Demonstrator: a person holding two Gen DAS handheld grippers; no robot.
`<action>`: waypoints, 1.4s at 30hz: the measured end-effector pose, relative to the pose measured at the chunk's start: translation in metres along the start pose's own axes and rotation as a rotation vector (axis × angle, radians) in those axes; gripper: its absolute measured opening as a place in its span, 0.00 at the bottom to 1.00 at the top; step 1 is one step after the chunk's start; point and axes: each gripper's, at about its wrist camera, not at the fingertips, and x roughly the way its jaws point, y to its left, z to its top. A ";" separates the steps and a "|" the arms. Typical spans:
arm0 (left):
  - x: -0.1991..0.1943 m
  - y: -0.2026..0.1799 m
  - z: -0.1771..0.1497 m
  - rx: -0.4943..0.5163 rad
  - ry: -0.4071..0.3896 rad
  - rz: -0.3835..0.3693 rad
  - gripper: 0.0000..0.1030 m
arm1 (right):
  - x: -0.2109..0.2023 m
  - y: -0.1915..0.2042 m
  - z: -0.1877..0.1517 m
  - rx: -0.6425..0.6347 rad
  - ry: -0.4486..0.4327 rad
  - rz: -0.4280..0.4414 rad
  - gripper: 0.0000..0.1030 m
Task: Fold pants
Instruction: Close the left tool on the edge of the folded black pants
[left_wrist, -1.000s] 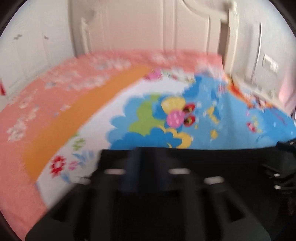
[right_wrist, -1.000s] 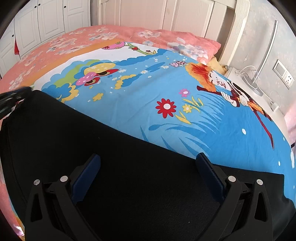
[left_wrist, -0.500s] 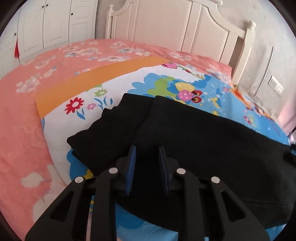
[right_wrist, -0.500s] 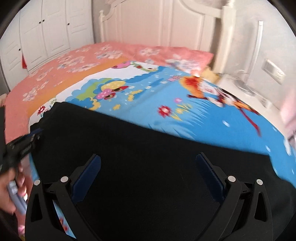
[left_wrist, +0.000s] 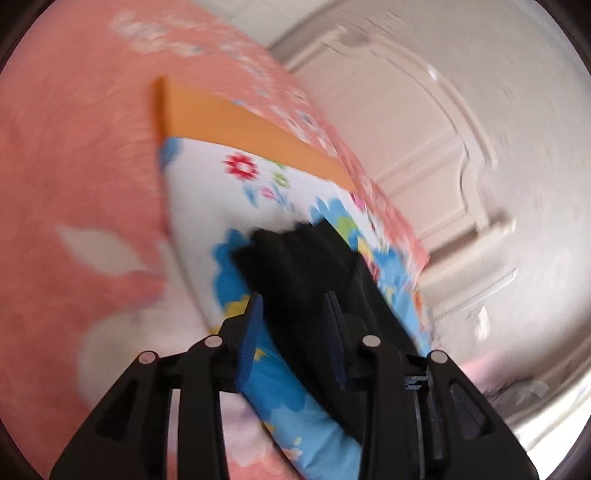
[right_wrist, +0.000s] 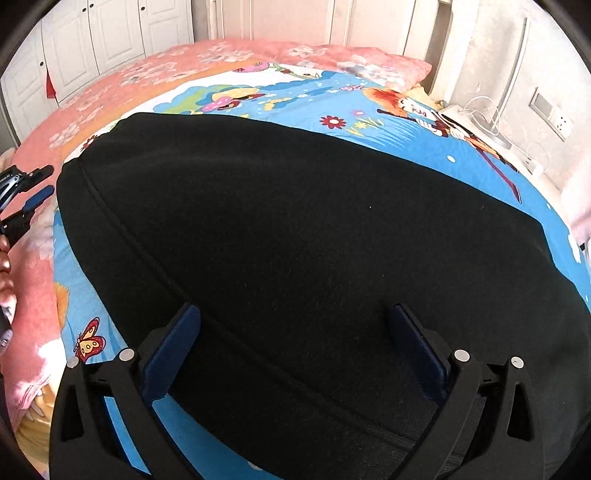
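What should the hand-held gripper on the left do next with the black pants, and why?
Probably ease the left hand-held gripper forward onto the edge of the black pants and close. Its jaws are opening, with the pants' end lying just ahead between the fingers, though blur hides any contact. The right hand-held gripper hangs wide open over the flat pants on the bedspread.

Black pants (right_wrist: 295, 240) spread mid-bed, bare blanket (right_wrist: 388, 114) beyond, headboard (left_wrist: 424, 147) behind
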 end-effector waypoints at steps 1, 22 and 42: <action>-0.002 0.004 0.002 -0.023 -0.006 -0.021 0.32 | -0.001 0.001 -0.001 -0.005 -0.007 -0.008 0.95; 0.074 0.034 0.035 -0.093 0.165 -0.124 0.17 | -0.018 0.019 0.024 -0.049 -0.024 -0.079 0.94; 0.074 0.052 0.032 -0.166 0.152 -0.271 0.29 | 0.110 0.155 0.171 -0.129 0.061 0.020 0.85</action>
